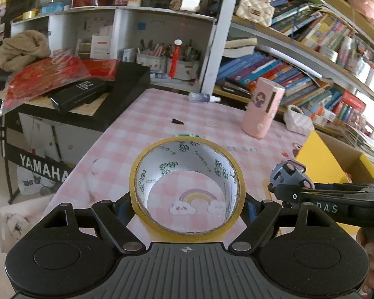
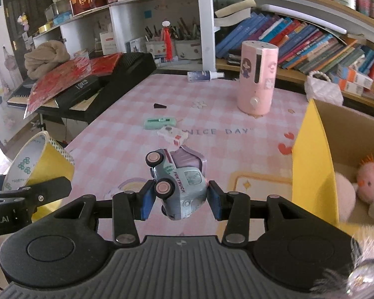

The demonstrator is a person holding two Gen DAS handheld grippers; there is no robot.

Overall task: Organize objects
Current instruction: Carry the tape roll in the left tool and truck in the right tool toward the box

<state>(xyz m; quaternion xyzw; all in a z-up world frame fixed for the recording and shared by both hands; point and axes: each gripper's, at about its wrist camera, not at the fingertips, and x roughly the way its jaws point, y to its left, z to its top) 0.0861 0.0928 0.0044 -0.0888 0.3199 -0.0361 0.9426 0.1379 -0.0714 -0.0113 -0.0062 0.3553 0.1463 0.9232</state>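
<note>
Our left gripper (image 1: 187, 206) clamps a wide yellow tape roll (image 1: 187, 186) and our right gripper (image 2: 179, 199) pinches a pale blue toy truck (image 2: 178, 184), both lifted above the table. We see crowded bookshelves (image 1: 299, 57), then the pink checked tablecloth (image 2: 212, 99), then an open yellow cardboard box (image 2: 314, 162) at its right edge.

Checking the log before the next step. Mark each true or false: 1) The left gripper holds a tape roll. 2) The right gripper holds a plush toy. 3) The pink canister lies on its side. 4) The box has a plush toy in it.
1) True: the left gripper is shut on the tape roll.
2) False: the right gripper holds a toy truck.
3) False: the pink canister stands upright.
4) True: a plush toy lies in the box.
</note>
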